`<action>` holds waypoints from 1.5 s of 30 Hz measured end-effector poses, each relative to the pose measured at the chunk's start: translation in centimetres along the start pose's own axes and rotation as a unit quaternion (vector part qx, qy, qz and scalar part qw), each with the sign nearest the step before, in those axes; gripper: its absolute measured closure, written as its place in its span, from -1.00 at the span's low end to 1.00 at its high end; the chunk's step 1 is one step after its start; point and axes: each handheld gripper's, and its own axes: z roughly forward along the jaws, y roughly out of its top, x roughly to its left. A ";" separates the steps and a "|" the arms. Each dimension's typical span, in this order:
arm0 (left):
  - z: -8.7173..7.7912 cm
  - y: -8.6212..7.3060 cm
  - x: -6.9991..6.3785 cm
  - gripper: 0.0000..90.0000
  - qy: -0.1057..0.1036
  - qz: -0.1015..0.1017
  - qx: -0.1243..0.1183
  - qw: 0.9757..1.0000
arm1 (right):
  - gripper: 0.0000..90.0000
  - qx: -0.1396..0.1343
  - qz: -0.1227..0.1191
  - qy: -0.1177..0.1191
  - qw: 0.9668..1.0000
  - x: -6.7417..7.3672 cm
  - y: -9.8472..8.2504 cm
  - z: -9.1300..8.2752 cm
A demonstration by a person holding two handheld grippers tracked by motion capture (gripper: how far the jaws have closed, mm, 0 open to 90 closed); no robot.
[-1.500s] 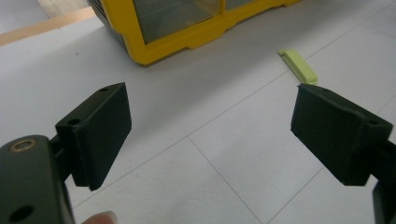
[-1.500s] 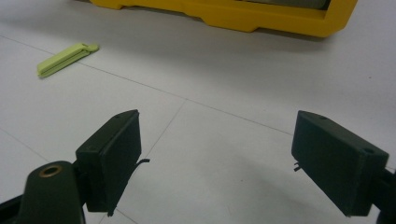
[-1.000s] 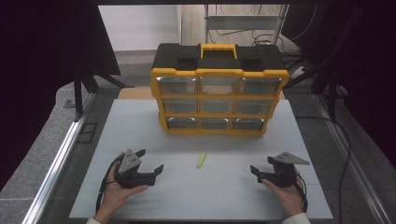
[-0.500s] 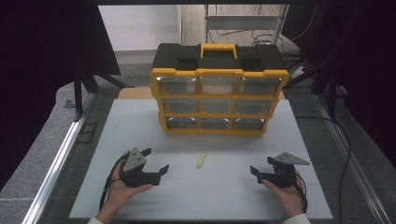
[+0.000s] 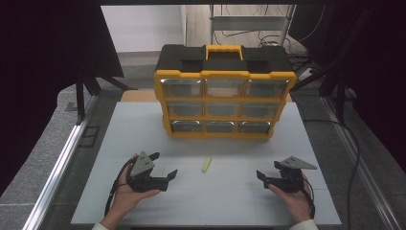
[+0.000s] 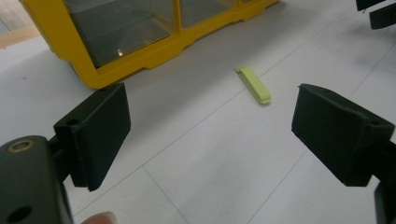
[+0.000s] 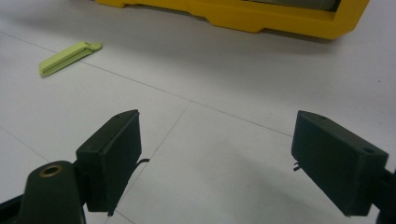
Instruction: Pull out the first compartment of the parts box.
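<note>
A small lime-green clip [image 5: 206, 165] lies flat on the white table top [image 5: 225, 201], in front of a yellow and black drawer organizer [image 5: 225, 96]. My left gripper [image 5: 163, 165] is open, held low just left of the clip, and nothing is between its jaws. In the left gripper view the clip [image 6: 253, 84] lies ahead of that gripper [image 6: 212, 126], a little to the right. My right gripper [image 5: 268, 171] is open and empty, farther off to the clip's right. In the right gripper view the clip [image 7: 67, 57] lies far left of that gripper [image 7: 217, 154].
The organizer has three rows of clear drawers [image 5: 224, 111], all pushed in, and a yellow handle [image 5: 224, 49] on top. Its base [image 7: 261, 18] runs across the far side of the table. A metal rail [image 5: 62, 163] borders the table's left edge. Cables [image 5: 352, 158] trail on the right.
My left gripper has moved a little to the right, toward the green clip. The right gripper and the clip have stayed where they were.
</note>
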 end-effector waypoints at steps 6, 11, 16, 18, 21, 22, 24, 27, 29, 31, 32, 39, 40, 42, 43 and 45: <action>0.3 0.3 -0.5 -0.73 -0.006 0.009 -0.001 1.000 | -0.64 0.000 -0.003 0.002 1.000 0.1 0.0 0.0; 0.5 0.5 -0.8 -0.73 -0.010 0.016 -0.002 1.000 | -0.64 0.000 -0.003 0.002 1.000 0.1 0.0 0.0; 0.7 0.8 -1.0 -0.73 -0.012 0.027 -0.002 1.000 | -0.64 -0.002 -0.004 0.000 1.000 0.0 0.0 0.0; 0.6 0.8 -1.1 -0.73 -0.011 0.031 -0.001 0.999 | -0.64 -0.002 -0.004 0.000 1.000 0.0 0.0 0.0; 0.7 1.0 -1.2 -0.73 -0.007 0.038 -0.002 0.999 | -0.64 0.000 -0.003 0.000 1.000 0.0 0.0 0.0; 0.7 1.0 -1.3 -0.73 -0.004 0.043 -0.001 0.999 | -0.64 0.000 -0.002 0.001 1.000 0.0 0.0 0.0; 0.8 1.1 -1.4 -0.73 0.003 0.056 -0.001 0.998 | -0.64 0.000 -0.003 0.000 1.000 0.0 0.0 0.0; 0.8 1.0 -1.5 -0.73 0.008 0.067 0.000 0.998 | -0.64 0.001 -0.004 -0.004 1.000 0.0 0.0 0.0; 0.9 1.0 -1.5 -0.73 0.012 0.075 0.001 0.997 | -0.64 0.000 -0.003 -0.003 1.000 -0.1 0.0 0.0; 0.9 1.0 -1.5 -0.73 0.016 0.085 0.000 0.996 | -0.64 0.000 -0.003 -0.004 1.000 -0.1 0.0 0.0; 0.9 1.0 -1.6 -0.73 0.017 0.088 -0.003 0.996 | -0.64 0.000 -0.003 -0.004 1.000 -0.1 0.0 0.0; 0.9 0.9 -1.7 -0.74 0.034 0.121 -0.013 0.992 | -0.64 0.000 -0.004 -0.005 1.000 -0.1 0.0 0.0; 1.0 0.9 -1.7 -0.75 0.037 0.127 -0.014 0.991 | -0.64 0.001 -0.003 -0.005 1.000 -0.1 0.0 0.0; 1.0 1.0 -1.7 -0.75 0.043 0.136 -0.016 0.990 | -0.64 0.001 -0.003 -0.005 1.000 -0.1 0.0 0.0; 1.0 1.0 -1.8 -0.76 0.045 0.140 -0.016 0.989 | -0.64 0.001 -0.003 -0.005 1.000 -0.1 0.0 0.0; 1.0 1.1 -1.8 -0.76 0.048 0.147 -0.020 0.988 | -0.64 0.001 -0.003 -0.005 1.000 -0.1 0.0 0.0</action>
